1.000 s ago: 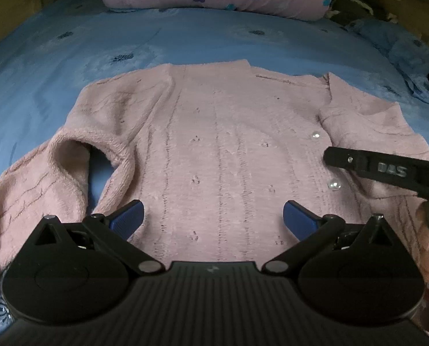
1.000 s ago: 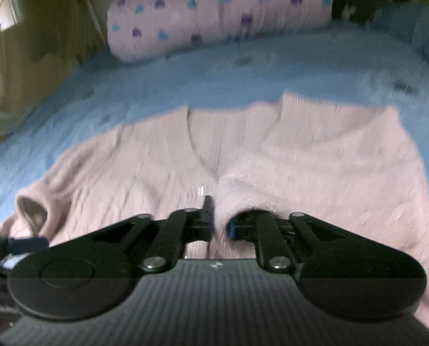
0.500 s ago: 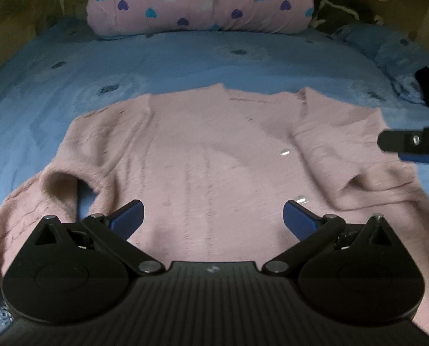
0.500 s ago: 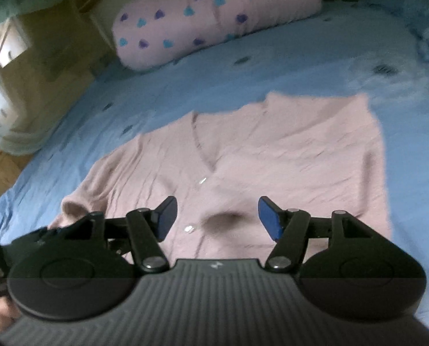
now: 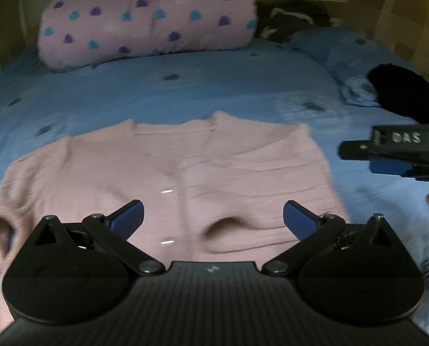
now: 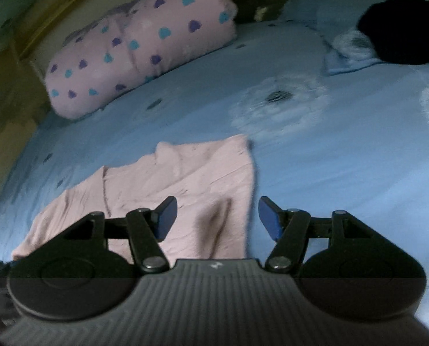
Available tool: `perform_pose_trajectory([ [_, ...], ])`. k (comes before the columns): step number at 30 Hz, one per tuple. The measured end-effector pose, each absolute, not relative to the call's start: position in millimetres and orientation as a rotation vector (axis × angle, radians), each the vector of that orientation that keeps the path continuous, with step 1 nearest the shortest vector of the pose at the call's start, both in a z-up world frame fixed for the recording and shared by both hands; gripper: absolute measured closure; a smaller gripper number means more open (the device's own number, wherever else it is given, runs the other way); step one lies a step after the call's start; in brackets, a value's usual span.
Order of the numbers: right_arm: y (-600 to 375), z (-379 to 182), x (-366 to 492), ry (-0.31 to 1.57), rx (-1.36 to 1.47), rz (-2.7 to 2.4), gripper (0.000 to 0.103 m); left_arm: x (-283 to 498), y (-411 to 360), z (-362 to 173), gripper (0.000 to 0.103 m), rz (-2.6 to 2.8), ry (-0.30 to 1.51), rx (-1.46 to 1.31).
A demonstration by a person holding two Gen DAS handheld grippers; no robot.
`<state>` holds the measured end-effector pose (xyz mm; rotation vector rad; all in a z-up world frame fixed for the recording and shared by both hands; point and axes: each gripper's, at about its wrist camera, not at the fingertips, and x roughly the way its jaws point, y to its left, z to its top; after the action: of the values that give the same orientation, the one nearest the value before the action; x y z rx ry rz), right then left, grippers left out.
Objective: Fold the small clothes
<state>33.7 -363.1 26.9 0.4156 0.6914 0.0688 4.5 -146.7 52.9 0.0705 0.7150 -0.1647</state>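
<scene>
Pink knit is seen nearest: a small cardigan (image 5: 202,173) is laid flat on the blue bedsheet (image 5: 185,86), buttons up, one sleeve folded across its front. Above the cardigan's near edge the left gripper (image 5: 213,220) is held with its blue pads wide apart and nothing between them. Beside the cardigan's right edge the right gripper (image 6: 217,217) is held over the sheet, likewise released and empty. Beyond the cardigan's collar a pink pillow with hearts (image 5: 145,20) is seen, and a black garment (image 6: 401,28) is bunched off to its right.
</scene>
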Motion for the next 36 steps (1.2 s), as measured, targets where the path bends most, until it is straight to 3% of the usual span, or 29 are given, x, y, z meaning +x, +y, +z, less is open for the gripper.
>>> perform_pose_trajectory([
  [9,-393,26,39,0.708,0.395,-0.029,0.039,23,-221,27,0.0,-0.186,0.703,0.198],
  [21,-398,29,39,0.713,0.378,-0.041,0.039,50,-251,-2,0.0,-0.144,0.704,0.319],
  [23,-396,30,39,0.711,0.361,-0.038,0.039,54,-249,-8,0.006,-0.134,0.715,0.311],
  [26,-394,30,40,0.713,0.352,-0.028,0.039,57,-244,-12,0.026,-0.157,0.726,0.272],
  [28,-394,30,40,0.714,0.35,-0.025,0.039,54,-244,-9,0.051,-0.188,0.727,0.259],
  [30,-393,29,40,0.717,0.345,-0.023,0.039,51,-241,-6,0.067,-0.175,0.721,0.267],
  [33,-390,29,40,0.719,0.335,-0.018,0.039,51,-225,1,0.074,-0.175,0.734,0.196],
  [36,-388,28,40,0.723,0.325,-0.008,0.039,49,-204,11,0.075,-0.161,0.726,0.149],
])
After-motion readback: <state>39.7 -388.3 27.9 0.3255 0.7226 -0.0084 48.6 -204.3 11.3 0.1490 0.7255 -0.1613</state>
